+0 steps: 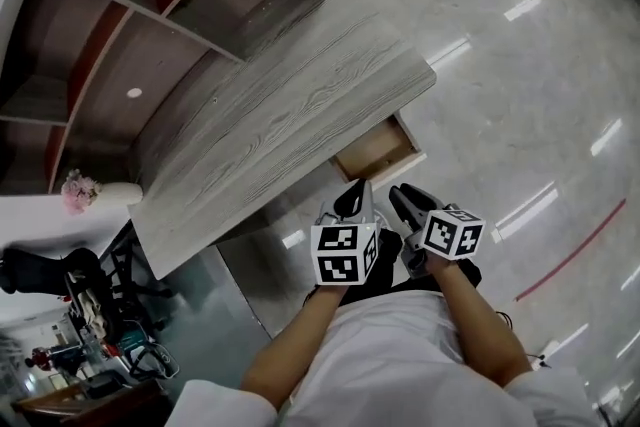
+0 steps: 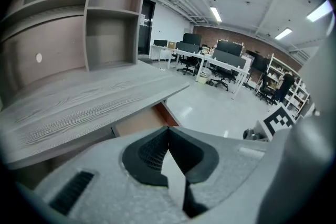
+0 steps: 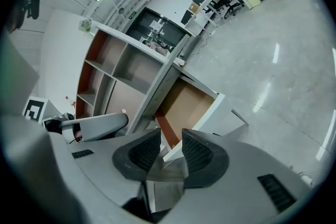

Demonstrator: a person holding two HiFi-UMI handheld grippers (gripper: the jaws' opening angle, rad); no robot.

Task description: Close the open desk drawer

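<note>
The open drawer (image 1: 378, 150) juts out from under the right end of the grey wood desk top (image 1: 280, 125), showing its brown inside and white front. Both grippers hover side by side just in front of it, touching nothing. My left gripper (image 1: 355, 192) is shut, its tips meeting and empty (image 2: 167, 129), with the drawer (image 2: 142, 120) just beyond them. My right gripper (image 1: 405, 198) is open with a narrow gap and nothing between its pads (image 3: 171, 136). Past them lie the drawer (image 3: 184, 105) and its white front panel (image 3: 212, 115).
A shelf unit (image 1: 150, 5) stands on the back of the desk. Glossy floor (image 1: 520, 95) with a red line (image 1: 570, 255) spreads to the right. Office desks and chairs (image 2: 220, 63) stand far off. Pink flowers (image 1: 75, 190) sit at the left.
</note>
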